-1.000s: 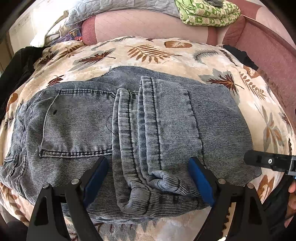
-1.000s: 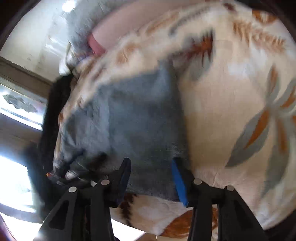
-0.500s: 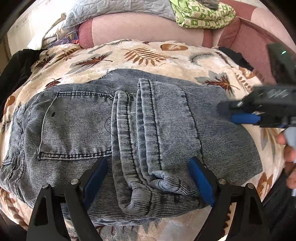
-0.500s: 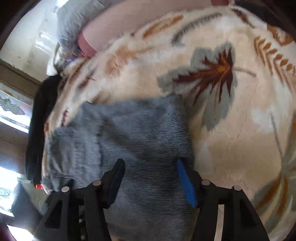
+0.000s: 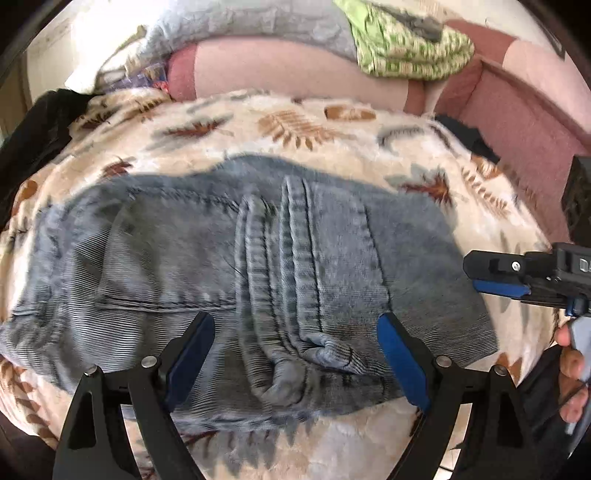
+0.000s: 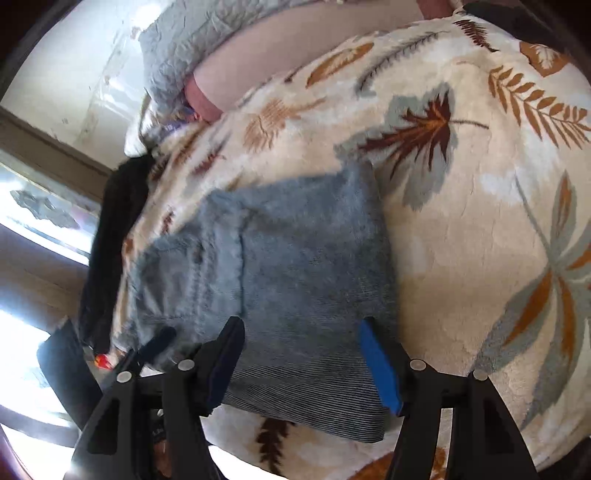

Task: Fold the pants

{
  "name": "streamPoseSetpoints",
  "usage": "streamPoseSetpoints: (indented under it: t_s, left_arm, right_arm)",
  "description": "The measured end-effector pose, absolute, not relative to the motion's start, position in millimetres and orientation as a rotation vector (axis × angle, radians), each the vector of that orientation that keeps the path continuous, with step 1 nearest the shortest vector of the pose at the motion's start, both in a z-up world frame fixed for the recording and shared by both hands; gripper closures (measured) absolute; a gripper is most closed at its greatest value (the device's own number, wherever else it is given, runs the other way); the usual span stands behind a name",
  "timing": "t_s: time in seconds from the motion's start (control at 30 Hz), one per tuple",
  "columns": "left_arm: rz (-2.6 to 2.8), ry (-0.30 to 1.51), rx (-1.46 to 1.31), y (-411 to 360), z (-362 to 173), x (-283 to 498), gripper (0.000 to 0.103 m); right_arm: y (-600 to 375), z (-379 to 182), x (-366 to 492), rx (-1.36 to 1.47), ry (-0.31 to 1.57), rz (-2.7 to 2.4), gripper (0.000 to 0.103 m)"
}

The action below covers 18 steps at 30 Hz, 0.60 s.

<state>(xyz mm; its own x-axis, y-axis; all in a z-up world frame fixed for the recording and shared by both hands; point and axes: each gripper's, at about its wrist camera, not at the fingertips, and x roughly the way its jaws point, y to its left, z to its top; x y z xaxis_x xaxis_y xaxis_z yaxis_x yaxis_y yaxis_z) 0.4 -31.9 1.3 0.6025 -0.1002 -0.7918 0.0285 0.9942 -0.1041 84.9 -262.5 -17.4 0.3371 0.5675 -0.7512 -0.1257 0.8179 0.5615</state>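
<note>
At the far left of the left wrist view, a black garment (image 5: 33, 136) hangs off the side of the bed, touching the leaf-print blanket (image 5: 303, 125) that covers it. The folded pants (image 5: 207, 258), grey-blue denim, lie flat across the middle of the blanket, with their waistband end reaching the left edge and a back pocket showing. A leg is folded over the top, so its hems bunch near the front edge. The left gripper (image 5: 295, 347) hovers just over that front edge, its jaws spread wide to either side of the bunched hems and clasping nothing. Bare blanket runs behind the pants up to the pink headboard (image 5: 280, 74), where a grey quilt (image 5: 251, 22) and a green patterned cloth (image 5: 406, 48) are piled. To the right, the pants' side edge ends in a straight fold with open blanket beyond. The right gripper (image 5: 495, 278) reaches in there, side-on, above that fold; in its own view (image 6: 301, 354) the jaws stand wide apart over the near corner of the pants (image 6: 288, 266), empty. Right of it lies broad, free blanket (image 6: 480, 221).
</note>
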Motion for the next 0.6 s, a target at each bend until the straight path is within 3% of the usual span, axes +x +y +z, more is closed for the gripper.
streamPoseSetpoints:
  t_s: [0.07, 0.17, 0.47, 0.6]
  left_arm:
    - [-0.044, 0.893, -0.082, -24.9, 5.8, -4.4, 0.013]
    - [-0.059, 1.038, -0.067, -22.0, -21.1, 8.3, 0.013]
    - [0.074, 0.786, -0.159, 53.7, 45.5, -12.7, 0.013]
    - [0.263, 0.919, -0.239, 114.8, 11.2, -3.0, 0.013]
  right_arm:
    - [-264.5, -23.7, 88.6, 0.433, 1.16, 0.459, 0.032]
    - [-265.7, -41.7, 96.9, 0.455, 1.224, 0.445, 0.031]
    - [-188.6, 45.5, 147.1, 0.211, 1.109, 0.55, 0.031]
    - [-107.9, 37.8, 198.7, 0.018, 1.135, 0.587, 0.032]
